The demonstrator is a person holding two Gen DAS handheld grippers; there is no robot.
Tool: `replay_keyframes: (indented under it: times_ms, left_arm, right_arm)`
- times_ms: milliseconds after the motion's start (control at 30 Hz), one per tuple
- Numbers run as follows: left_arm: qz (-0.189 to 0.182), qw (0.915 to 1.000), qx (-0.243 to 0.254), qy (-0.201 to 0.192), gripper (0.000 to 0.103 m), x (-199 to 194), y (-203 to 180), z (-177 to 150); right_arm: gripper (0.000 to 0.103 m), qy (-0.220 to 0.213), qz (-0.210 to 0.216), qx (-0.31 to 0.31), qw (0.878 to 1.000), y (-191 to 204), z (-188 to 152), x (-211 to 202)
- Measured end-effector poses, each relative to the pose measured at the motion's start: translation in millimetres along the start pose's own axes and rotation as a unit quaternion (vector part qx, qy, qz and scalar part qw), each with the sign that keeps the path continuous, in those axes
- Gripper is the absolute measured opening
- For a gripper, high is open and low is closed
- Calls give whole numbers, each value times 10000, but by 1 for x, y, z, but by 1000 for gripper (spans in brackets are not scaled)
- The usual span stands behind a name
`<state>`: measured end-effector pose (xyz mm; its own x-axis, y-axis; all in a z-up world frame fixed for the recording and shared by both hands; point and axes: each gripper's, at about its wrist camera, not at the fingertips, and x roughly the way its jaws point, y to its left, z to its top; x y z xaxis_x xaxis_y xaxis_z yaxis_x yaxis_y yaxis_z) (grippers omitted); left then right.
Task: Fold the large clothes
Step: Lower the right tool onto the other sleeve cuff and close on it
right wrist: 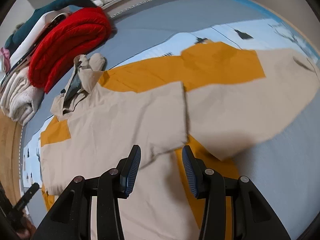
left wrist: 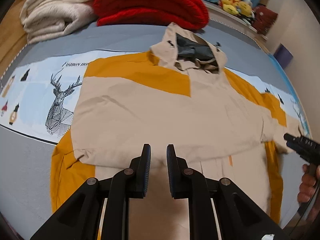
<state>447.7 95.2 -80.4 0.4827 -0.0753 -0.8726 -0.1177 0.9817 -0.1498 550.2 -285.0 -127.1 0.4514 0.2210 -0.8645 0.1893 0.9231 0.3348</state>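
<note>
A beige and mustard-yellow hooded jacket (left wrist: 160,110) (right wrist: 120,120) lies flat on the bed, its hood (left wrist: 196,54) (right wrist: 76,88) toward the far side. One sleeve is folded across the chest, and its cuff end (right wrist: 180,120) lies just ahead of my right gripper (right wrist: 160,150). The other sleeve (right wrist: 250,100) stretches out to the right. My right gripper is open above the cloth with nothing between its fingers; it also shows at the right edge of the left wrist view (left wrist: 300,146). My left gripper (left wrist: 158,148) hovers over the jacket's lower body, jaws narrowly apart and empty.
A folded red blanket (left wrist: 150,4) (right wrist: 68,44) and a folded cream blanket (left wrist: 56,14) (right wrist: 18,100) sit beyond the hood. Yellow plush toys (left wrist: 236,5) rest on a ledge behind. The sheet has a deer print (left wrist: 58,104) left of the jacket. A hand (left wrist: 308,186) holds the right gripper.
</note>
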Motion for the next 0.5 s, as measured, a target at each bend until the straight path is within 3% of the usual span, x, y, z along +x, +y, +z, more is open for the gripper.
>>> replay_keyframes:
  times_ms: [133,367,500]
  left_arm:
    - [4,9999,146,-47,14,-6,-15,-11]
    - [-57,9996,286,-34,14,-4,-36,-21]
    - [-72,9993,375,2,14,0,-44,-22]
  right_arm:
    - [38,-117,-21,230,9997,-22,-6,-14]
    - [37,-715,-254,380,9964,-65,0,-45]
    - [37,-1304,-371,479,9896,-103,17,-70]
